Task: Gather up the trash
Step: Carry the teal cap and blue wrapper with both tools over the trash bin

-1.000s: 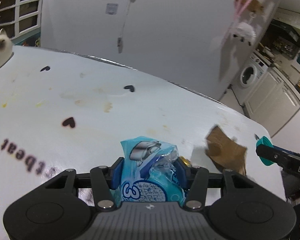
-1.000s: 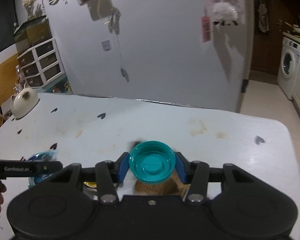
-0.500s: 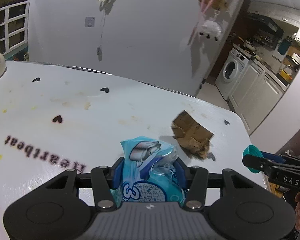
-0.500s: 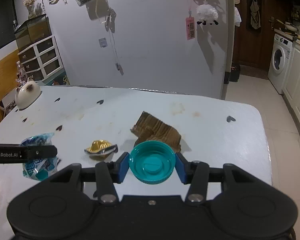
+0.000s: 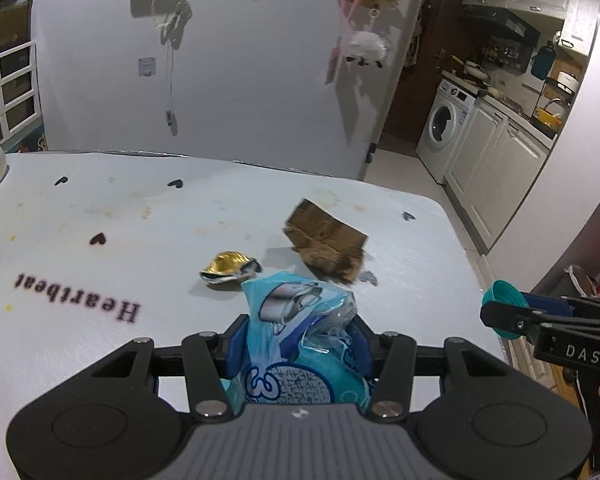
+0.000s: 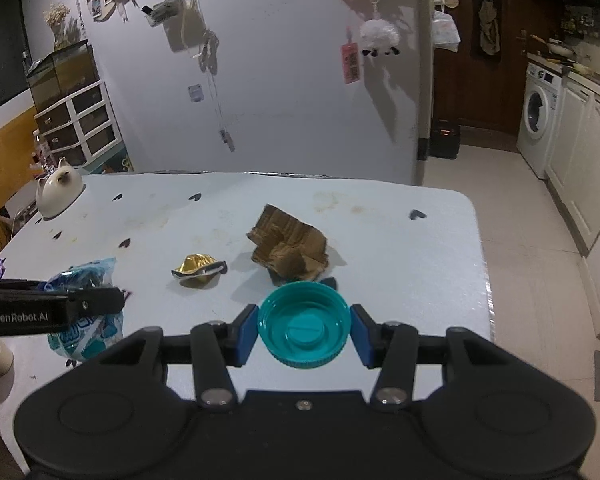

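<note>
My left gripper (image 5: 298, 344) is shut on a crumpled blue plastic wrapper (image 5: 300, 332), held above the white table (image 5: 100, 280). The same wrapper (image 6: 86, 320) shows at the left of the right wrist view, clamped in the left gripper (image 6: 100, 300). My right gripper (image 6: 304, 330) is shut on a teal bottle cap (image 6: 304, 330), hollow side up; the cap (image 5: 502, 304) also appears at the right edge of the left view. On the table lie a crushed gold foil piece (image 6: 198, 266) and a crumpled brown cardboard scrap (image 6: 288, 250), both beyond the grippers.
A white cat-shaped ornament (image 6: 58, 194) stands at the table's far left corner. The table's right edge (image 6: 480, 264) drops to a tiled floor. A grey wall (image 6: 280, 100) with hanging items rises behind the table. A washing machine (image 6: 538, 120) stands far right.
Both grippers have pulled back and risen from the table with their loads. The cardboard scrap and gold foil, earlier hidden or close under the fingers, now lie in plain view farther ahead.
</note>
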A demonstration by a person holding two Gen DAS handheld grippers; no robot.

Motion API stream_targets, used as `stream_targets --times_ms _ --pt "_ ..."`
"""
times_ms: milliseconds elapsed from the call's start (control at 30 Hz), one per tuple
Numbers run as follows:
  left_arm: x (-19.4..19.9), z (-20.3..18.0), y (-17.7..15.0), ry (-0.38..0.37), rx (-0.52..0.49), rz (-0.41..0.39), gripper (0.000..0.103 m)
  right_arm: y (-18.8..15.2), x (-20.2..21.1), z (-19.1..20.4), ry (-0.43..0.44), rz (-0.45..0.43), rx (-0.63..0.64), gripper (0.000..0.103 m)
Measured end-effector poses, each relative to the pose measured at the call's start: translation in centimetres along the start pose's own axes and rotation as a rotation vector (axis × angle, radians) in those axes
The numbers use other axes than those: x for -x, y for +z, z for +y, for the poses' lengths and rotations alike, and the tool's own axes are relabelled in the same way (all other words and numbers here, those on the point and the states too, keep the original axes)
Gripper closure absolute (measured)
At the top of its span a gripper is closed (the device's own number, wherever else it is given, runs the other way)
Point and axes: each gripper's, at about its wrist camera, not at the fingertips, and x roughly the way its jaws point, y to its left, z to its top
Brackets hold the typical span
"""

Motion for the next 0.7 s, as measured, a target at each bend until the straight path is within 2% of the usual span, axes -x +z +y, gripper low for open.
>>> stream_targets --times_ms 300,700 --pt "1.9 -7.0 -1.7 0.016 -0.012 -0.012 0.051 -1.9 4.5 -4.3 0.021 -0.002 0.004 0.053" --pt "2.0 -18.9 -3.9 0.002 -0.03 -0.009 0.051 -3.9 10.0 -14.2 0.007 -0.003 0.012 0.053"
